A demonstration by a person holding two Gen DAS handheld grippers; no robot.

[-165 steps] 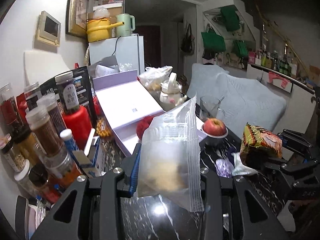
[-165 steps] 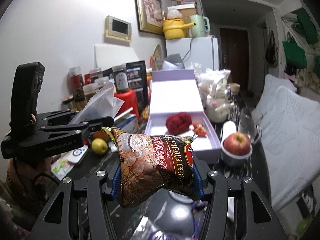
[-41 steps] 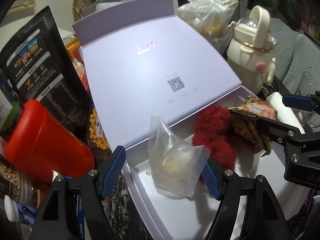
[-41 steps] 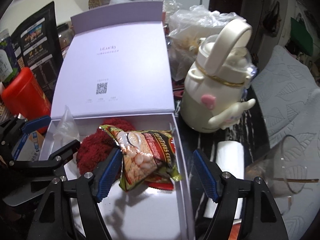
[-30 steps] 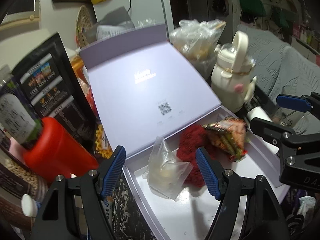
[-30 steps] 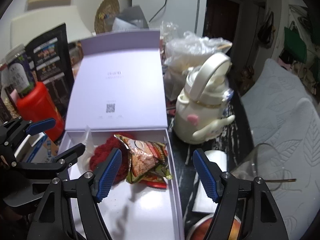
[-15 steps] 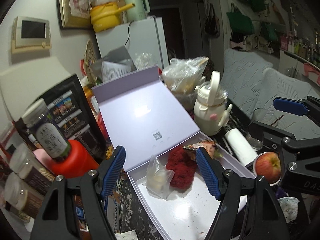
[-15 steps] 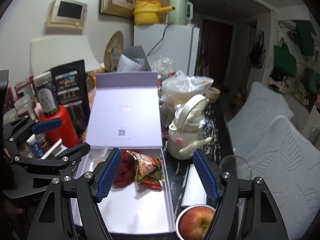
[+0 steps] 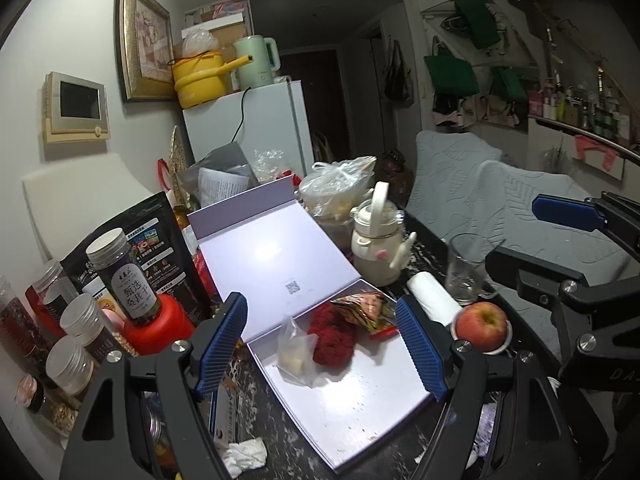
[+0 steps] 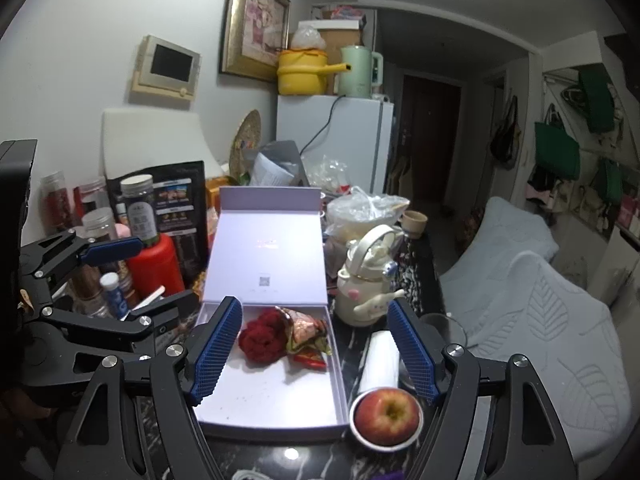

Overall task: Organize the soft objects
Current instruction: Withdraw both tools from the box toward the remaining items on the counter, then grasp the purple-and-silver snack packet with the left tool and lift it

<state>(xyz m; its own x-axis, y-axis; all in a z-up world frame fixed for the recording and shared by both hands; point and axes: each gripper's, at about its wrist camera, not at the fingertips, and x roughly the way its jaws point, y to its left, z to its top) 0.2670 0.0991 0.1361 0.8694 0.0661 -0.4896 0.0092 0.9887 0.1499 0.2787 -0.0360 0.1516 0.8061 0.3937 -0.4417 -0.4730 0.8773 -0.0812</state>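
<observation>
A lilac gift box (image 9: 360, 400) lies open on the dark marble table with its lid tipped back. Inside, from left to right, lie a clear zip bag (image 9: 294, 354) with pale contents, a red fluffy ball (image 9: 334, 340) and a printed snack packet (image 9: 364, 308). My left gripper (image 9: 320, 300) hovers above and short of the box; its jaws are opening with nothing between them. My right gripper (image 10: 314, 302) hangs beside it, open and bare, over the box (image 10: 272, 396). That view shows the ball (image 10: 262, 340) and packet (image 10: 306, 330); the bag is hidden.
An apple in a small white bowl (image 10: 388, 410), a white roll (image 10: 380, 360), a glass (image 9: 466, 268) and a cream jug (image 10: 366, 292) crowd the box's right side. A red canister (image 9: 156, 328) and several jars stand left. A grey sofa (image 10: 540, 300) lies right.
Both grippers have drawn back and up from the box. The bag and the snack packet stay inside it beside the red ball.
</observation>
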